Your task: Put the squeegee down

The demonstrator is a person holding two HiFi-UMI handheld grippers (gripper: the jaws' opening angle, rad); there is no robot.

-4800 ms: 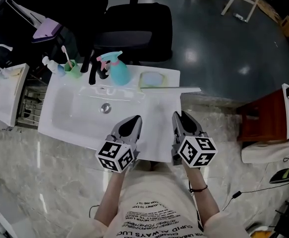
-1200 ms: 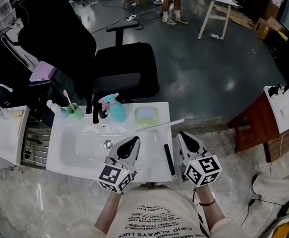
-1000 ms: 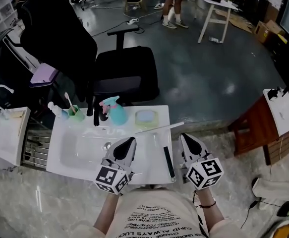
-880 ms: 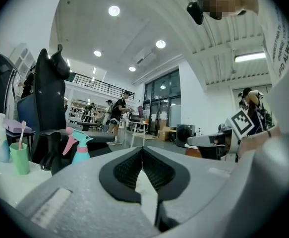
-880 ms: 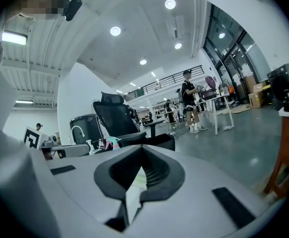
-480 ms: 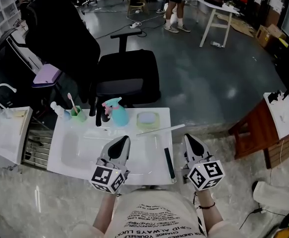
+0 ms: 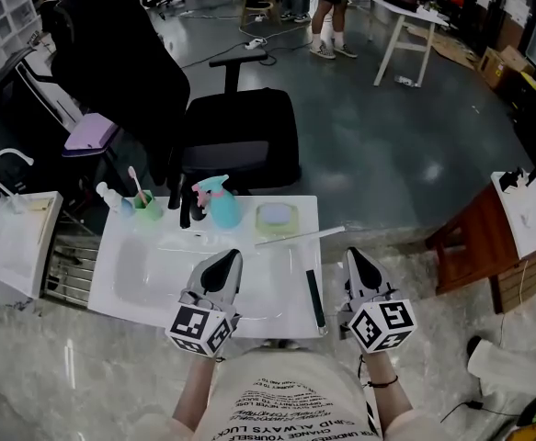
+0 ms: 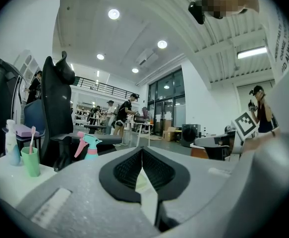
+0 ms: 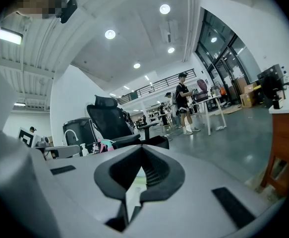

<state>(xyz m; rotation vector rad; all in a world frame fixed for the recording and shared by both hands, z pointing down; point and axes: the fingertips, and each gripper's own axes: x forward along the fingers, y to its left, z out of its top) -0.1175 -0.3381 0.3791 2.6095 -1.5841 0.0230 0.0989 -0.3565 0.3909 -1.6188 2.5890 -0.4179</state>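
**Squeegee down at right edge; both grippers empty**

Squeegee [image 7: 315,299], read as the dark slim bar: it lies flat on the sink top [image 7: 286,278], close along the right edge. Its long axis runs front to back, its near end by the front right corner. Task looks done, by my reading.

A pale rod [image 7: 300,236] lies crosswise behind it, towards the back right corner; whether the two touch is unclear.

Your right gripper [image 7: 351,253] is the nearer one. It sits just beyond the right edge, roughly parallel to the bar, which lies to its left. Its fingers are clenched on nothing [image 9: 142,150].

Your left gripper [image 7: 232,255] hangs over the front of the basin, on the bar's other side and farther off, also closed and empty [image 8: 142,150].

Any re-grip would fall to the right hand, reaching left.
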